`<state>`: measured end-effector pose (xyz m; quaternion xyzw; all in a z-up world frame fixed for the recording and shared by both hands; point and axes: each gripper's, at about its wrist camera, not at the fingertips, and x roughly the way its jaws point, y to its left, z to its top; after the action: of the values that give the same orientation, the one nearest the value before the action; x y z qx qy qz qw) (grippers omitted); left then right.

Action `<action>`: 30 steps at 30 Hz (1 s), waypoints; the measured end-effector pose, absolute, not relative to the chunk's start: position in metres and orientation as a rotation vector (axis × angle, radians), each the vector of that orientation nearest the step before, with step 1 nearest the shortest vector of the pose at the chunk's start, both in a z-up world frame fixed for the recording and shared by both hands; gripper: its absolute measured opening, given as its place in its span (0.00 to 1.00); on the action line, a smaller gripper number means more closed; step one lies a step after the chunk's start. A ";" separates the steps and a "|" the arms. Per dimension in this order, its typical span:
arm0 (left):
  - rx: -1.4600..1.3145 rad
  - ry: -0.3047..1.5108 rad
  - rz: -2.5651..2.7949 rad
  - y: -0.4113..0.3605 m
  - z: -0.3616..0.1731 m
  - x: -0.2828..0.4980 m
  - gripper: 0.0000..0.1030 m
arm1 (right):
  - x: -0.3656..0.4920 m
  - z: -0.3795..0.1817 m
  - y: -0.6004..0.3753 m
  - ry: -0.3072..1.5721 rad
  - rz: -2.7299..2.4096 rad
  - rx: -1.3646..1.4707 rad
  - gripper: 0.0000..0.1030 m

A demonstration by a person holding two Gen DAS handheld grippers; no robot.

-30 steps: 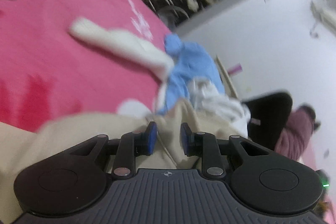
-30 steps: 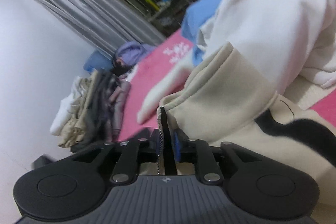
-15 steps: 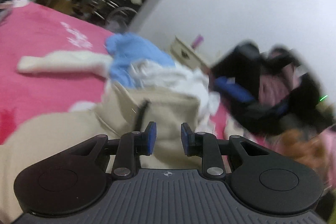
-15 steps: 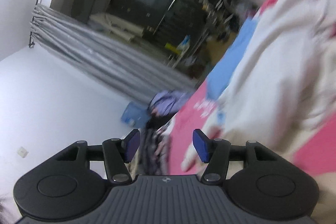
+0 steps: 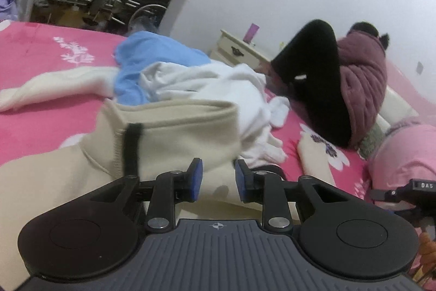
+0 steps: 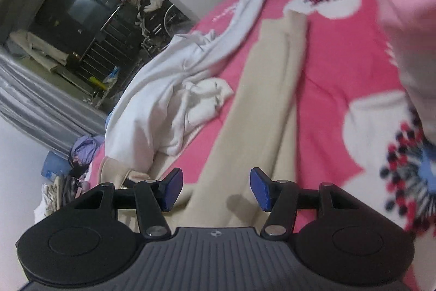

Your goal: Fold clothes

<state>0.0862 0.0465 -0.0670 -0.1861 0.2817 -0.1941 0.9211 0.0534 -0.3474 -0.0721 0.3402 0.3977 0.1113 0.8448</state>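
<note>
Beige garment [image 5: 174, 127], black stripe; pink floral bedspread [image 5: 41, 51].

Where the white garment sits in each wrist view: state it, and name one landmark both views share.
Left wrist: white garment at centre, behind the beige hoodie, right of the blue garment.
Right wrist: white garment left of centre, above the open gripper.
Shared landmark: the beige hoodie on the pink bedsheet.
</note>
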 end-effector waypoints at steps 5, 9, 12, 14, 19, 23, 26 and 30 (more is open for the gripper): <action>-0.415 0.642 -0.392 0.039 -0.062 0.068 0.26 | 0.017 -0.069 -0.359 0.844 0.241 0.722 0.57; -0.382 0.614 -0.400 0.045 -0.036 0.036 0.27 | -0.023 -0.048 -0.375 0.822 0.232 0.680 0.57; -0.356 0.614 -0.417 0.049 -0.021 0.014 0.29 | -0.053 -0.032 -0.386 0.805 0.225 0.649 0.57; -0.333 0.627 -0.428 0.050 -0.014 0.000 0.30 | -0.073 -0.022 -0.394 0.794 0.220 0.629 0.57; -0.277 0.767 -0.463 0.048 -0.017 -0.040 0.30 | -0.158 -0.025 -0.399 0.870 0.209 0.640 0.57; -0.247 0.891 -0.541 0.042 -0.035 -0.081 0.30 | -0.200 -0.040 -0.373 0.941 0.245 0.556 0.57; -0.205 0.943 -0.628 0.030 -0.051 -0.108 0.30 | -0.213 -0.043 -0.345 0.948 0.295 0.497 0.54; -0.052 0.979 -0.746 0.005 -0.072 -0.141 0.30 | -0.221 -0.042 -0.303 0.925 0.368 0.388 0.48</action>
<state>-0.1414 0.0047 -0.0719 -0.0242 0.4590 -0.3500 0.8162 -0.2207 -0.3025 -0.0420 0.1850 0.4409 0.1754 0.8606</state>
